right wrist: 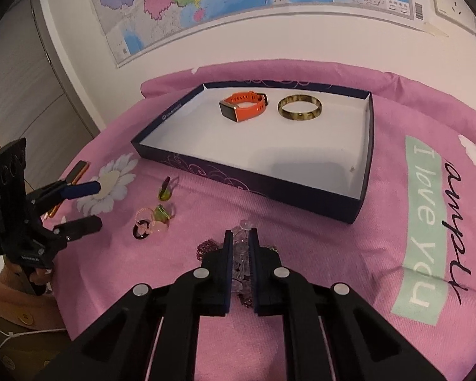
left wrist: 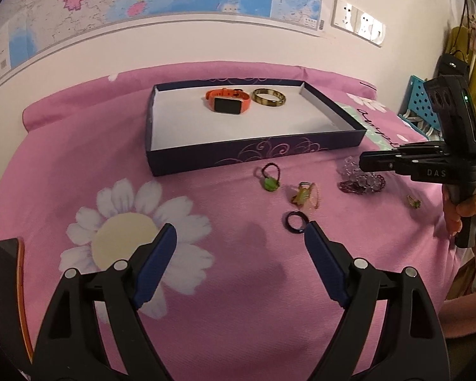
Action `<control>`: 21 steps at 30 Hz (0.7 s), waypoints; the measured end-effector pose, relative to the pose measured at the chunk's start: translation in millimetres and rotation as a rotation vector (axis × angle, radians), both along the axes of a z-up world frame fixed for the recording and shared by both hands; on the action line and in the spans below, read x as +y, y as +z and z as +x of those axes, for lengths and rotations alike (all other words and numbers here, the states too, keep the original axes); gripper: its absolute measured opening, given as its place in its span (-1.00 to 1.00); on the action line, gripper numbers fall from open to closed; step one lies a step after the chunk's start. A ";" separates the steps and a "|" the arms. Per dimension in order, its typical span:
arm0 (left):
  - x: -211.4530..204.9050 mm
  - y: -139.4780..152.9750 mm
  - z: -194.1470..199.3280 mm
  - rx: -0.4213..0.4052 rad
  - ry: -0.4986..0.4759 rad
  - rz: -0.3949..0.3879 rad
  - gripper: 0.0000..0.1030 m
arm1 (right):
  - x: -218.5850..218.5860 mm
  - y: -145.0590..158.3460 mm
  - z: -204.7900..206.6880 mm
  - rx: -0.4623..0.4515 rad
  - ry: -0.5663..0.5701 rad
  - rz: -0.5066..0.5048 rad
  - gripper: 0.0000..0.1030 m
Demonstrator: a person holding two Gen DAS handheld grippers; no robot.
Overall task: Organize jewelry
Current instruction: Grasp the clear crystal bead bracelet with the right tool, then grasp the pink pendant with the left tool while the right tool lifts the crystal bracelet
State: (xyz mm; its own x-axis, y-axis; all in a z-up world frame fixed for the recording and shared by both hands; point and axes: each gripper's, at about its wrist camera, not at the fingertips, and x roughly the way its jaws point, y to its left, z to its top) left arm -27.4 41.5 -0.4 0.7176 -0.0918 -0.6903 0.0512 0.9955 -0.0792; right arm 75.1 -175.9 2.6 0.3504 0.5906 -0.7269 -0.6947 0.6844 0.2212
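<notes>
A dark purple box (left wrist: 161, 146) (right wrist: 269, 187) with a white floor holds an orange watch (left wrist: 227, 101) (right wrist: 242, 105) and a mottled bangle (left wrist: 269, 97) (right wrist: 299, 107). In front of it on the pink cloth lie a dark ring (left wrist: 296, 221) (right wrist: 141, 230), green-stone rings (left wrist: 269, 181) (right wrist: 164, 194), a pink-looped piece (left wrist: 304, 197) and a clear bead bracelet (left wrist: 358, 176) (right wrist: 241, 254) beside a purple bead bracelet (right wrist: 206, 247). My left gripper (left wrist: 240, 236) (right wrist: 92, 204) is open and empty, its right finger beside the dark ring. My right gripper (right wrist: 240, 238) (left wrist: 363, 162) is shut on the clear bead bracelet.
The pink flowered cloth (left wrist: 206, 285) covers the table up to the wall with a map (left wrist: 142, 0). An orange-edged flat object (left wrist: 19, 285) (right wrist: 77, 171) lies at the left. A blue rack (left wrist: 420, 108) stands at the right.
</notes>
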 end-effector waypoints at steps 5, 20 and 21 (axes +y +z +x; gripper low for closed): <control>-13.7 -1.0 3.0 0.000 -0.050 -0.002 0.59 | -7.4 13.5 -1.2 -0.008 -0.015 0.055 -0.84; -41.9 -9.6 37.1 0.063 -0.157 -0.072 0.03 | -19.9 42.4 2.5 -0.057 -0.048 0.144 -0.84; -44.0 -11.4 40.7 0.074 -0.155 -0.070 -0.01 | -20.0 42.8 2.7 -0.060 -0.049 0.143 -0.84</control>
State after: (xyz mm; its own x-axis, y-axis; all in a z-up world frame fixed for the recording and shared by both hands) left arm 13.3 -2.5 -11.7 0.6389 -0.2473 -0.7284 0.1954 0.9680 -0.1572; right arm 77.7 -195.9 45.4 0.4219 0.6677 -0.6133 -0.6761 0.6824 0.2778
